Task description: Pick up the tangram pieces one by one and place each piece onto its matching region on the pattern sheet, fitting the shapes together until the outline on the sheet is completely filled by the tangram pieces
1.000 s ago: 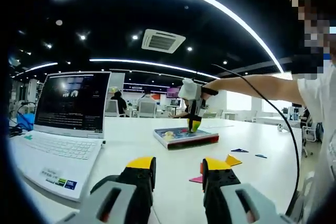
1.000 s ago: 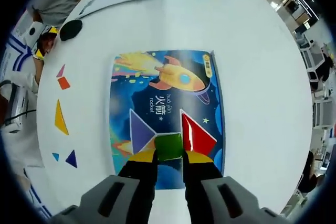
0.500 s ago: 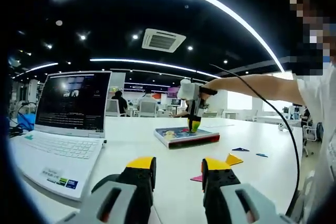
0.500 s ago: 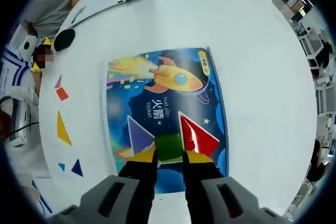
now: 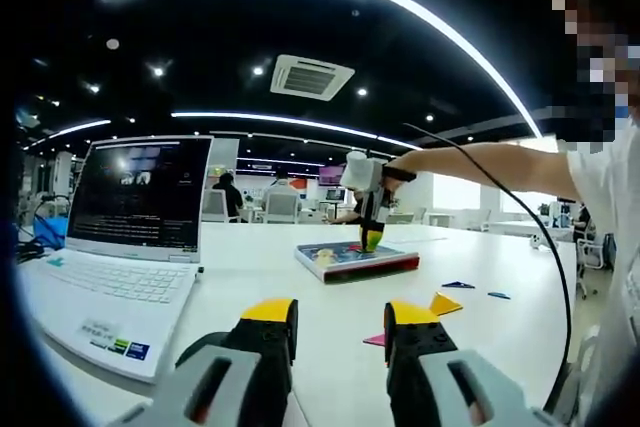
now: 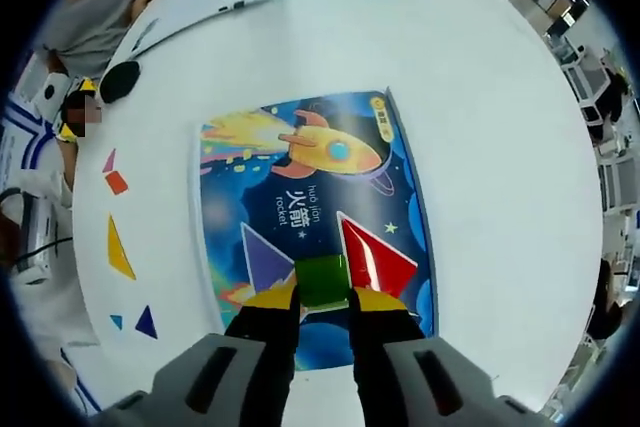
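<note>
In the right gripper view my right gripper (image 6: 322,297) is shut on a green square piece (image 6: 321,279), held just above the rocket pattern sheet (image 6: 300,187). A purple triangle (image 6: 264,259) and a red triangle (image 6: 370,257) lie on the sheet, either side of the green piece. Loose pieces rest on the white table to the left: a yellow triangle (image 6: 118,249), an orange square (image 6: 117,182), a pink triangle (image 6: 111,160) and a dark blue triangle (image 6: 146,322). In the left gripper view my left gripper (image 5: 338,315) hovers open over the table, and the right gripper (image 5: 371,235) hangs over the sheet (image 5: 355,259).
A white laptop (image 5: 120,247) stands open at the left of the left gripper view. A black round object (image 6: 118,80) and a cable lie at the table's far left in the right gripper view. The person's arm (image 5: 480,165) reaches across. A yellow piece (image 5: 443,303) lies beside the left jaws.
The right gripper's view has shifted slightly over the sheet, with the green square still held. The left gripper stays put.
</note>
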A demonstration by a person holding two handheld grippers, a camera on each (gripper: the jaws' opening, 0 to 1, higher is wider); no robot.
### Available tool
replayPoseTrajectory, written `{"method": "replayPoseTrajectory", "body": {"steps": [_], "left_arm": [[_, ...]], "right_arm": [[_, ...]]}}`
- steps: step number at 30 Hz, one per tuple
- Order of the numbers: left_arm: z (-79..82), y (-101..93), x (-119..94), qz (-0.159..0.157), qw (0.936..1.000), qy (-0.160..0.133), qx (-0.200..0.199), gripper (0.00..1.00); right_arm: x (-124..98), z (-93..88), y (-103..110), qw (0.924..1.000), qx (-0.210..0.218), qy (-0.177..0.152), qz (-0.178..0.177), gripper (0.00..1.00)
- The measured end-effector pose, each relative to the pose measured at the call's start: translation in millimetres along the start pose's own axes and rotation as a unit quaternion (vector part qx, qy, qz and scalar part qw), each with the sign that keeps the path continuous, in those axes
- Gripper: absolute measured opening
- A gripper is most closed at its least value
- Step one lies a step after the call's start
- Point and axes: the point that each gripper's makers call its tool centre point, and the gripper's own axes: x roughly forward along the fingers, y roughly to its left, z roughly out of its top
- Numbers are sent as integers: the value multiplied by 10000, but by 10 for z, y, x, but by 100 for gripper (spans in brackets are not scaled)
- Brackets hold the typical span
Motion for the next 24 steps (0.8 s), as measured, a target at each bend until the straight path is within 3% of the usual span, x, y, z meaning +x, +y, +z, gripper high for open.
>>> {"method": "replayPoseTrajectory", "body": {"steps": [4, 6, 7, 9, 14, 17, 24], "left_arm": [[1, 0, 2, 8, 10000, 6, 21, 36], [0, -4, 3, 4, 10000, 14, 33, 36], [-6, -13, 2, -2, 10000, 15, 38, 36], [-4, -15, 0, 0, 10000, 10, 34, 36], [-10, -15, -2, 6, 10000, 14, 37, 36], [-6, -16, -4, 5, 10000, 4, 23, 36], [-7, -22, -8, -25, 10000, -8, -5, 36]], "right_arm": [[3, 11, 55, 9994, -328, -125, -49, 23], [9, -14, 134, 9995, -227, -143, -165, 24], [8, -18, 154, 9995, 53, -188, -229, 26], [-18, 27, 161, 9994, 23, -334, -130, 32], [-283, 100, 337, 9971, -217, -698, -197, 32], [-403, 33, 704, 9962, -364, -754, -246, 32], [-543, -151, 1146, 9961, -564, -607, -312, 32]]}}
